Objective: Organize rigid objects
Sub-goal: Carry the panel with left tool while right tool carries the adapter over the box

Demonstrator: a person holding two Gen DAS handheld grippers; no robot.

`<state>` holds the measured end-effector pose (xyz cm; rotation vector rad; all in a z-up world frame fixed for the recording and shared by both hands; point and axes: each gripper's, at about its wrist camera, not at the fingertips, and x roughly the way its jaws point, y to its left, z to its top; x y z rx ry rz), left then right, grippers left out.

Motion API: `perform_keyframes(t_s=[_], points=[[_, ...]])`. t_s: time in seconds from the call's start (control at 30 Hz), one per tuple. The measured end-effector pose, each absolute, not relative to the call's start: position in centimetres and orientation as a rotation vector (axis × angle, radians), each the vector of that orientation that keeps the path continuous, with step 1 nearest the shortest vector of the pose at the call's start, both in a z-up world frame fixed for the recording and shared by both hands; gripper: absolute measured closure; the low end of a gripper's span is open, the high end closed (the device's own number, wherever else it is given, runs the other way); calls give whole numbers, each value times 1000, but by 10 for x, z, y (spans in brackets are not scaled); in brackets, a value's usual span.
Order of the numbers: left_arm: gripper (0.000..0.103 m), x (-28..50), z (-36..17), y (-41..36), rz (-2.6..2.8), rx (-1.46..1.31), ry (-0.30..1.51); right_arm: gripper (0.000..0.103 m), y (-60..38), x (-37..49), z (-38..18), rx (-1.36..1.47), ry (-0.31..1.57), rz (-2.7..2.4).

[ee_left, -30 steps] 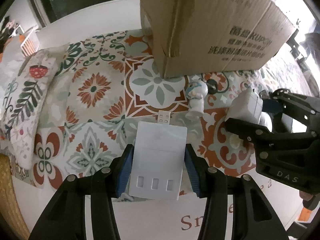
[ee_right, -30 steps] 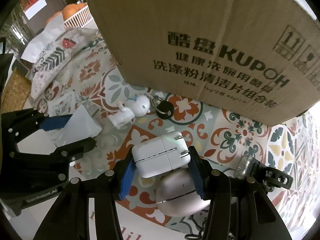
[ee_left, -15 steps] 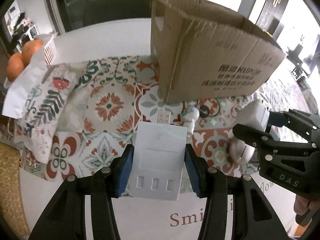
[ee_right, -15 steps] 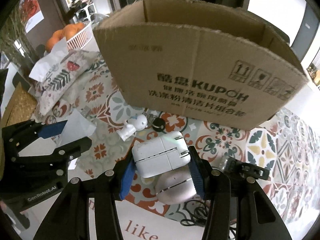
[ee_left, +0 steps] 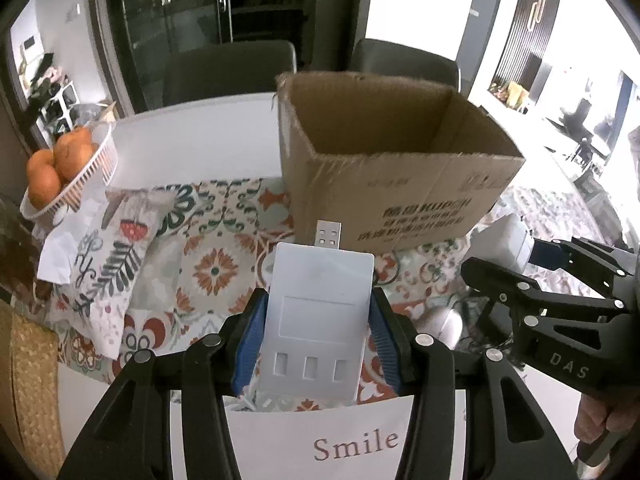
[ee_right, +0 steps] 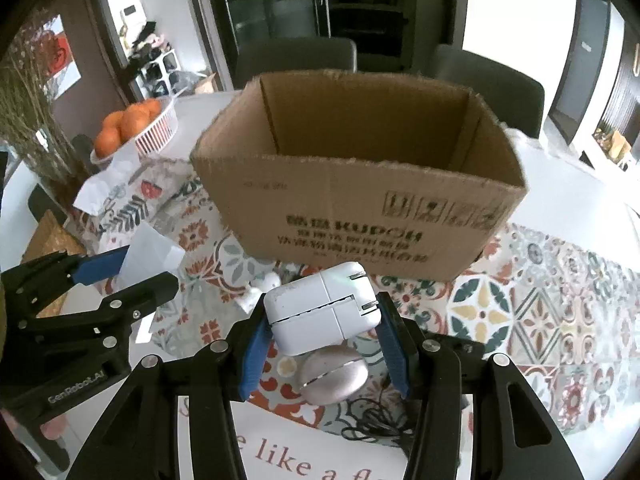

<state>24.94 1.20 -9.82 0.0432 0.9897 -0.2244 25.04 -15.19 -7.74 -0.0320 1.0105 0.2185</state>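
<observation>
The left gripper (ee_left: 318, 320) has its blue-padded jaws clenched on a flat white rectangular USB hub (ee_left: 318, 320), whose metal plug points forward toward the open brown cardboard box (ee_left: 384, 184). The right gripper (ee_right: 325, 316) grips a white square power adapter (ee_right: 325, 316) between its own blue pads, held above the counter just in front of the box's printed front wall. Below the adapter, a rounded silver case (ee_right: 334, 376) lies on the patterned floral tablecloth (ee_right: 520, 304), with a small white figurine (ee_right: 260, 288) near the box's base. A white basket of oranges (ee_left: 60, 172) stands well apart on the left.
</observation>
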Motion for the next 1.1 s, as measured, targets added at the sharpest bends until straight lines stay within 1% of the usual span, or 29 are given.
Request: perform_keyframes(t_s=[0.67,1.1], points=[[53,261,-34,-14,-262,24,859,52,-176,252,-15,11,865,172],[53,286,-11,-28,-282,26,830,52,-185,272,10,12,820,143]])
